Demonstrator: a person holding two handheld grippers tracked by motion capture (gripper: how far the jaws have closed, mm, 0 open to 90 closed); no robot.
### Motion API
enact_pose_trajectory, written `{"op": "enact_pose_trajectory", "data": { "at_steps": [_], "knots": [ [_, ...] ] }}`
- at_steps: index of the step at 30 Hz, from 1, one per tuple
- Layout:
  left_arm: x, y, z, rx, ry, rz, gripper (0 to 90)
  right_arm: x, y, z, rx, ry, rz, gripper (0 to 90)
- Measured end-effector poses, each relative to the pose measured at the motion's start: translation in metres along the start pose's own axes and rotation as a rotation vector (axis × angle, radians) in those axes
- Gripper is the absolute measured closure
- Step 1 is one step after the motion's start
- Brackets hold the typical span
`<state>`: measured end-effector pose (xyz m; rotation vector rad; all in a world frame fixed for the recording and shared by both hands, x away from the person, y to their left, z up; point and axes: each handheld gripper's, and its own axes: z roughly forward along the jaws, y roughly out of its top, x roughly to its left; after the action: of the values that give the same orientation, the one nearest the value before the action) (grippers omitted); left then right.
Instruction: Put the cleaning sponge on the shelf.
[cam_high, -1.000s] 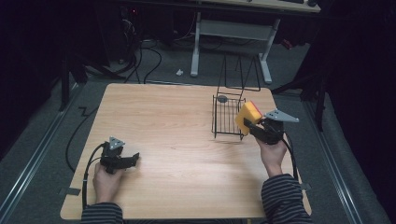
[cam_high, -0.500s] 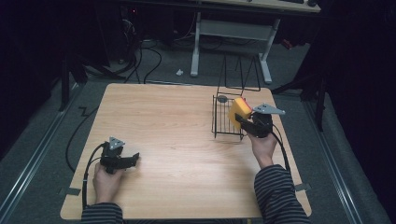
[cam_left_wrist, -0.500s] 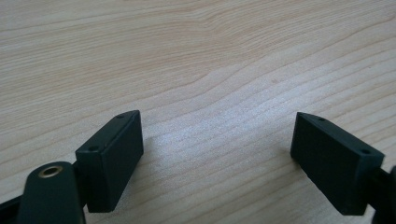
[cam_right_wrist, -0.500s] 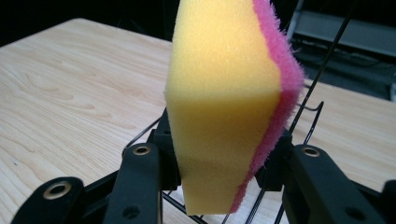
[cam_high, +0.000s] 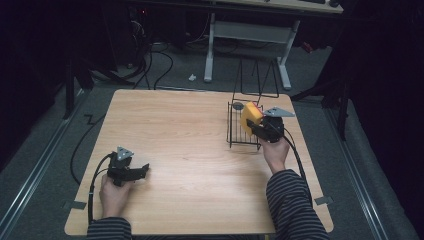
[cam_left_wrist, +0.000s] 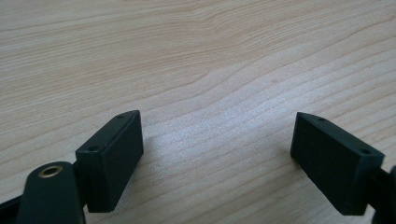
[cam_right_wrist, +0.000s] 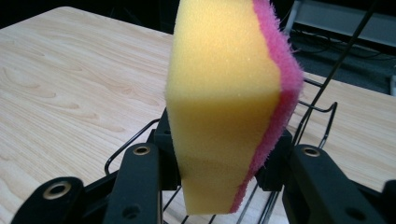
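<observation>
A yellow sponge (cam_right_wrist: 224, 98) with a pink scouring side stands on edge between the jaws of my right gripper (cam_right_wrist: 219, 158), which is shut on it. In the high view that sponge (cam_high: 249, 116) hangs over the black wire basket (cam_high: 238, 131) at the table's right, with the right gripper (cam_high: 261, 128) held just above the basket's near-right corner. My left gripper (cam_high: 142, 170) rests low at the table's front left, pointing right. Its jaws stand wide apart over bare wood, the left gripper (cam_left_wrist: 217, 149) holding nothing.
A small grey round object (cam_high: 238, 106) sits at the basket's far left corner. The basket's tall wire handle (cam_high: 256, 77) rises behind it. The wooden table (cam_high: 190, 145) has open wood between the two hands. Beyond the far edge are desk legs and cables on the floor.
My right hand has carried the sponge leftward and slightly down, from beside the basket's right edge to over the basket. The left hand has stayed put.
</observation>
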<state>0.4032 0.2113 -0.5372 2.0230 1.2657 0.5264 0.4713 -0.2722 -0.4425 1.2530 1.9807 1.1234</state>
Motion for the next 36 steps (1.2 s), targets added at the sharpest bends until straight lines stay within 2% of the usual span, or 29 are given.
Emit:
{"op": "enact_pose_trajectory", "data": {
  "at_steps": [10, 16, 20, 36],
  "knots": [
    [0.000, 0.000, 0.000, 0.000, 0.000, 0.000, 17.6, 0.002, -0.001, 0.020, 0.035, -0.013, -0.008, 61.1],
    [0.000, 0.000, 0.000, 0.000, 0.000, 0.001, 17.6, 0.000, -0.002, 0.028, 0.051, -0.011, 0.018, 61.0],
    [0.000, 0.000, 0.000, 0.000, 0.000, 0.001, 17.6, -0.001, -0.004, 0.034, 0.070, -0.019, 0.014, 61.0],
    [0.000, 0.000, 0.000, 0.000, 0.000, 0.000, 17.6, -0.003, -0.004, 0.041, 0.099, -0.017, 0.013, 58.1]
  ]
}}
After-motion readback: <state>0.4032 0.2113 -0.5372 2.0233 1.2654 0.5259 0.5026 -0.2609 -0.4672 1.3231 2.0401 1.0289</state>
